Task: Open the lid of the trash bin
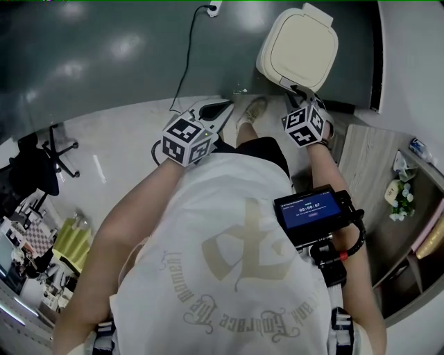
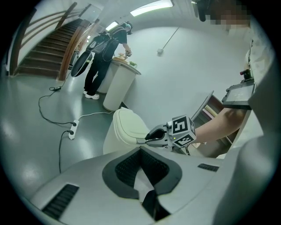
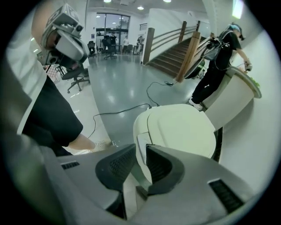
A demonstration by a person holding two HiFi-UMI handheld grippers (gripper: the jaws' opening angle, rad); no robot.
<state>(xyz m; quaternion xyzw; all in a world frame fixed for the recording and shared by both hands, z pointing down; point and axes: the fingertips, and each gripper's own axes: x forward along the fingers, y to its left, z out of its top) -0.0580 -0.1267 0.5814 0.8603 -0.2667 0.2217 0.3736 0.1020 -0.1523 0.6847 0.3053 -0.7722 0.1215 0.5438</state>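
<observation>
The cream trash bin [image 1: 300,48] stands on the grey floor by the wall, its lid [image 3: 180,129] down. My right gripper [image 1: 297,90] reaches its front edge. In the right gripper view the jaws [image 3: 140,147] stand narrowly apart with the lid's front lip [image 3: 142,151] between them. The left gripper view shows that gripper [image 2: 139,141] pinching the rim of the bin [image 2: 125,129]. My left gripper [image 1: 229,104] hangs left of the bin, above the floor, its tips [image 2: 140,148] together and holding nothing.
A black cable [image 1: 186,59] runs across the floor to a socket [image 1: 214,8] left of the bin. A wooden shelf unit [image 1: 374,166] stands at the right. My shoe [image 1: 253,111] is just before the bin. A person in black [image 3: 219,66] stands at a white counter behind.
</observation>
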